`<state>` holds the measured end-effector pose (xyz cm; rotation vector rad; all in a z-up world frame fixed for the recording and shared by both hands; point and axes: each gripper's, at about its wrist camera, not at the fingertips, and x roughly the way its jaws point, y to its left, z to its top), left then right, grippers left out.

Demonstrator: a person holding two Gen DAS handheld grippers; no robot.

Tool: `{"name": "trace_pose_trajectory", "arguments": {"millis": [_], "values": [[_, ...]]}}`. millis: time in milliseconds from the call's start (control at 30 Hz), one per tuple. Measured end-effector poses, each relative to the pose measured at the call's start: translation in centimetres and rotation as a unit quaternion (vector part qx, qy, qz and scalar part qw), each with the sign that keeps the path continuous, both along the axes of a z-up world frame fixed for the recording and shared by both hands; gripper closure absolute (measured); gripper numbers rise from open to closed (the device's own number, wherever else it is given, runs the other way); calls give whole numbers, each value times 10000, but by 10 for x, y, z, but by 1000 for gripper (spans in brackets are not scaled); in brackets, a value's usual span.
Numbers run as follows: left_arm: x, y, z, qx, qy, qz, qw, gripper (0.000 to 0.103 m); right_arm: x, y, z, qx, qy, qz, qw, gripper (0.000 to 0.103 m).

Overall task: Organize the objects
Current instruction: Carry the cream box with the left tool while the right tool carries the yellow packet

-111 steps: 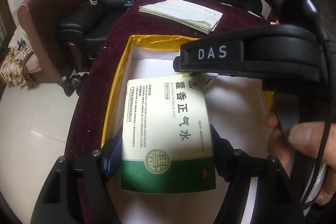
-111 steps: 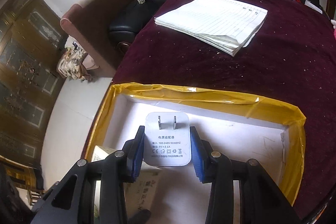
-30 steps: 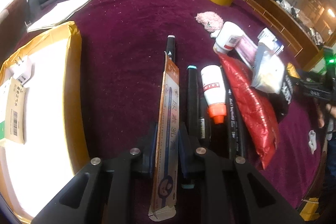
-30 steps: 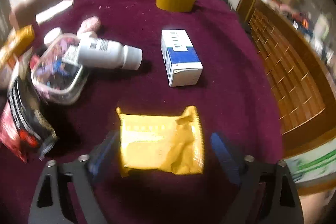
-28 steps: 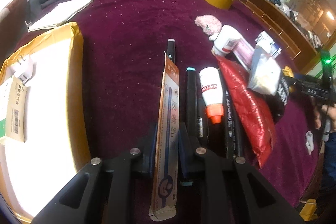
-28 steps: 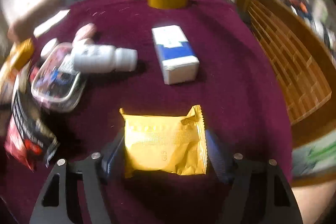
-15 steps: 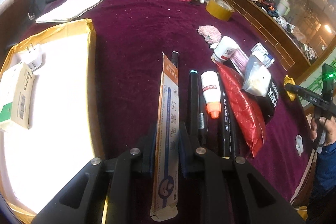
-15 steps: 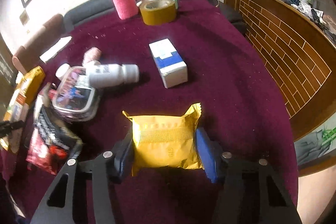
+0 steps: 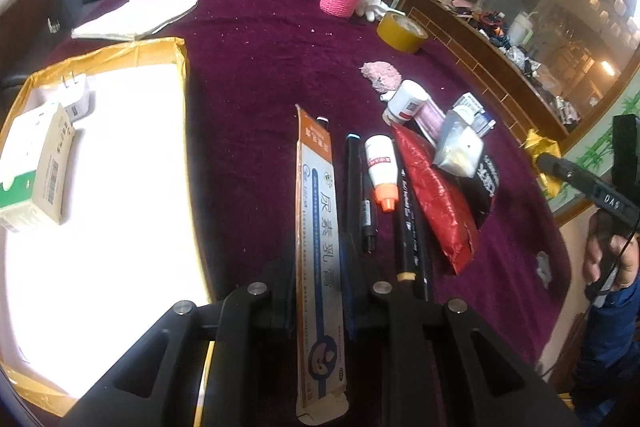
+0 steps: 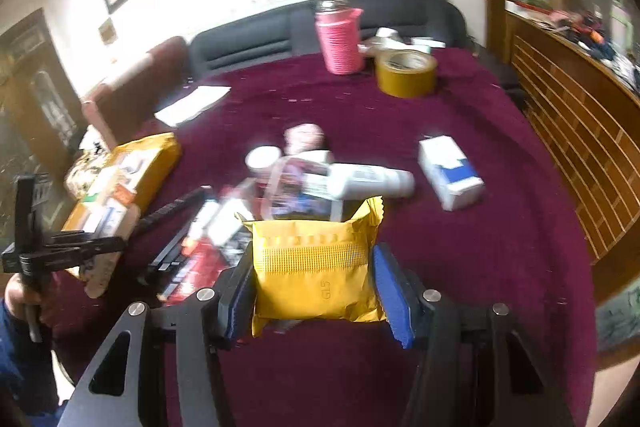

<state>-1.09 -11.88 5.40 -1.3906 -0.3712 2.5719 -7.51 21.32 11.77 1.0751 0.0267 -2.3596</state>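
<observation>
The left tool (image 9: 320, 291) is clenched on a long orange-and-white ointment box (image 9: 319, 227), gripping it near its close end so the box stands on its narrow edge and runs straight out along the fingers, over the maroon-covered bench (image 9: 260, 67). Just to its right on the bench lie dark pens (image 9: 354, 187), a small white bottle with an orange cap (image 9: 381, 171) and a red foil packet (image 9: 434, 195). Toward the bench's left edge sits the yellow-rimmed box (image 9: 182, 67), holding a green-and-white medicine carton (image 9: 36, 167) and a white plug adapter (image 9: 76, 95) in its far corner.

The right tool (image 10: 314, 283) grasps a yellow snack packet (image 10: 316, 267) between its blue pads (image 10: 394, 291), held level above the bench's near right part (the view is blurred). Beyond it lie a white bottle on its side (image 10: 368, 181) and a blue-and-white carton (image 10: 450, 171). A pink knitted flask (image 10: 340, 39) and a tape roll (image 10: 406, 73) stand at the far edge.
</observation>
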Motion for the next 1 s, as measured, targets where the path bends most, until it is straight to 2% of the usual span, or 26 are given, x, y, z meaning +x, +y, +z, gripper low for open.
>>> {"name": "trace_pose_trajectory", "arguments": {"millis": [200,300,467,600,833,1000], "values": [[16,-11,0,68,65,87,9999,88,17,-43,-4,-140,-132,478,9987,42],[30,-22,9,159,227,190,9994,88,24,-67,-6,-167,-203,708,9971,42],[56,-59,28,299,508,465,9972,87,34,-113,-1,-182,-196,1155,9929,42],[77,-101,34,331,621,922,9932,87,35,-157,1,-193,-244,1501,9882,42],[96,-164,23,558,603,1604,9836,87,33,-248,4,-140,-329,2001,9791,42],[97,-196,5,721,469,1931,9774,87,19,-314,-9,-68,-526,2130,9756,42]]}}
